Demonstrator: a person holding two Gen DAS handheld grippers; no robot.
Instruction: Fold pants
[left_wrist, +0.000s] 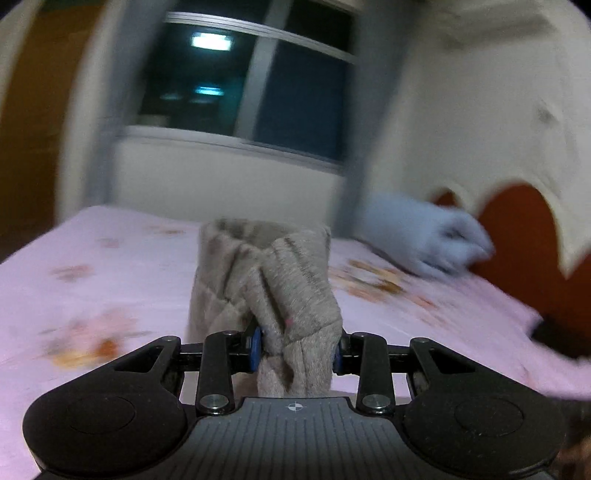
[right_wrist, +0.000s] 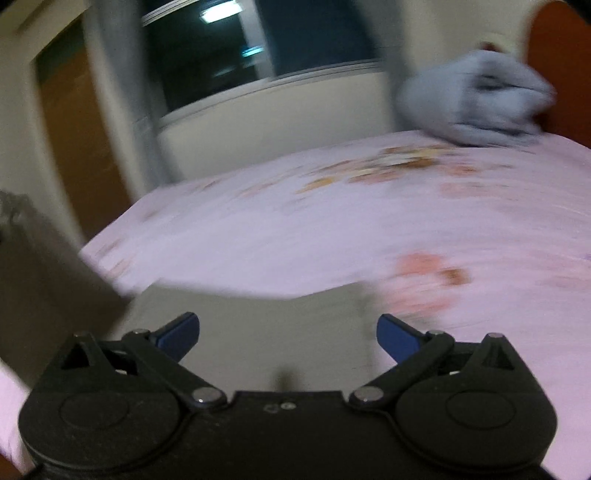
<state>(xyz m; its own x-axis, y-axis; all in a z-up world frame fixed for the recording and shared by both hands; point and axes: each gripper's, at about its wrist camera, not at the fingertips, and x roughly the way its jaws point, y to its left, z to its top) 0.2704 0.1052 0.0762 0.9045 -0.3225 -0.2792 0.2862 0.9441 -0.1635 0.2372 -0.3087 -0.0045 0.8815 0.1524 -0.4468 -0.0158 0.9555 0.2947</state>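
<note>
The grey knitted pants (left_wrist: 273, 288) are bunched and stand up from my left gripper (left_wrist: 298, 350), which is shut on their fabric above the pink bed sheet (left_wrist: 110, 266). In the right wrist view a flat grey stretch of the pants (right_wrist: 258, 332) lies on the sheet (right_wrist: 332, 229) under my right gripper (right_wrist: 288, 334). Its blue pads (right_wrist: 397, 336) are wide apart and hold nothing. Both views are motion-blurred.
A pale blue bundle of cloth (left_wrist: 424, 236) lies at the far right of the bed, also in the right wrist view (right_wrist: 476, 99). A dark window (left_wrist: 251, 85) is behind the bed. A red-brown headboard (left_wrist: 517, 236) is at the right.
</note>
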